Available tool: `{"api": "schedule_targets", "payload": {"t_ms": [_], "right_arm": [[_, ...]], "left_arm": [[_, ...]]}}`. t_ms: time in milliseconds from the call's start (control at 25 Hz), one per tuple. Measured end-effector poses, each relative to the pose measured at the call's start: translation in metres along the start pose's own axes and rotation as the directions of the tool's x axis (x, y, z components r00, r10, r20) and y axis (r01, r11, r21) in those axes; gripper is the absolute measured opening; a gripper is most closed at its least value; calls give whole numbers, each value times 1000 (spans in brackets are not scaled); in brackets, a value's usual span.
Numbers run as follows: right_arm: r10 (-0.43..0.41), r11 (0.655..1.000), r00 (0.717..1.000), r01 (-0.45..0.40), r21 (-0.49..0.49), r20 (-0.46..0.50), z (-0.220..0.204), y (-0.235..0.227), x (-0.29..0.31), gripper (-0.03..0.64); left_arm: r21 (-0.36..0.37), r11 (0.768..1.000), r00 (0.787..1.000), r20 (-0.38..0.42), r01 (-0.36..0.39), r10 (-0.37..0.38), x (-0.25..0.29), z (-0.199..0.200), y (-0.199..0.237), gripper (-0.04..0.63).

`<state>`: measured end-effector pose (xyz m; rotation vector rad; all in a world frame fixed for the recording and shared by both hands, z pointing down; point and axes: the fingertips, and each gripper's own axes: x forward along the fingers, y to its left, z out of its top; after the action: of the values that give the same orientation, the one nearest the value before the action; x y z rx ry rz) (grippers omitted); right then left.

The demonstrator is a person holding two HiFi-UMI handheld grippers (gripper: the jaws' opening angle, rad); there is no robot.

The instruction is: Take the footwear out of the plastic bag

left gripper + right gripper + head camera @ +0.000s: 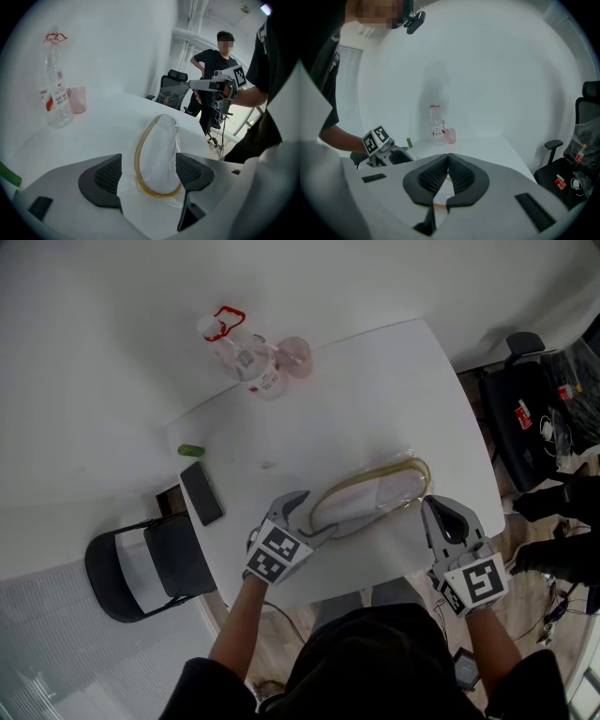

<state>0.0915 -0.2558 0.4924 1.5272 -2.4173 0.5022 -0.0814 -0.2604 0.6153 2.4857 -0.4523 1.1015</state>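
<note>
holding one slipper (pixel 370 491): plastic bag (pixel 349 521) (clear)

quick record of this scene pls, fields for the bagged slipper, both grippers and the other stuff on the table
footwear: white slipper with tan rim, inside clear plastic bag, flat on white table
left gripper: open, jaws either side of the bagged slipper's end, pads not pressing
right gripper: shut, at the bag's other end; whether it pinches film, cannot tell
other items: clear plastic bottle with red cap ring, pink cup, black phone, small green object
task status: slipper not yet out
</note>
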Motion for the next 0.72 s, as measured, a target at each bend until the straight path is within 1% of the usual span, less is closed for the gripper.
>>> {"api": "schedule_targets", "payload": {"t_ms": [80, 160, 240, 320, 440, 520, 720], "right_arm": [[1, 1000, 1000, -1, 4, -12, -5, -4, 3, 17], [2, 1000, 1000, -2, 10, -18, -9, -7, 7, 17], [3, 1000, 1000, -2, 16, -23, -12, -10, 9, 17], [3, 1000, 999, -2, 19, -32, -16, -13, 10, 17], [0, 1000, 999, 1, 24, -41, -19, -19, 12, 17], [-4, 1000, 999, 6, 29, -41, -19, -23, 13, 17], [-10, 999, 999, 11, 37, -44, -22, -31, 14, 17]], "left_arm": [[15, 1000, 999, -39, 25, -25, 9, -3, 1, 353], [31, 999, 995, -95, 36, -33, 17, -10, 6, 362], [32, 998, 987, -154, 47, -42, 25, -18, 9, 376], [23, 997, 978, -195, 78, -72, 31, -21, 8, 385], [17, 990, 960, -247, 142, -133, 39, -25, 2, 388], [16, 985, 947, -277, 172, -161, 43, -26, -3, 388], [8, 983, 931, -321, 186, -174, 50, -28, -10, 387]]}}
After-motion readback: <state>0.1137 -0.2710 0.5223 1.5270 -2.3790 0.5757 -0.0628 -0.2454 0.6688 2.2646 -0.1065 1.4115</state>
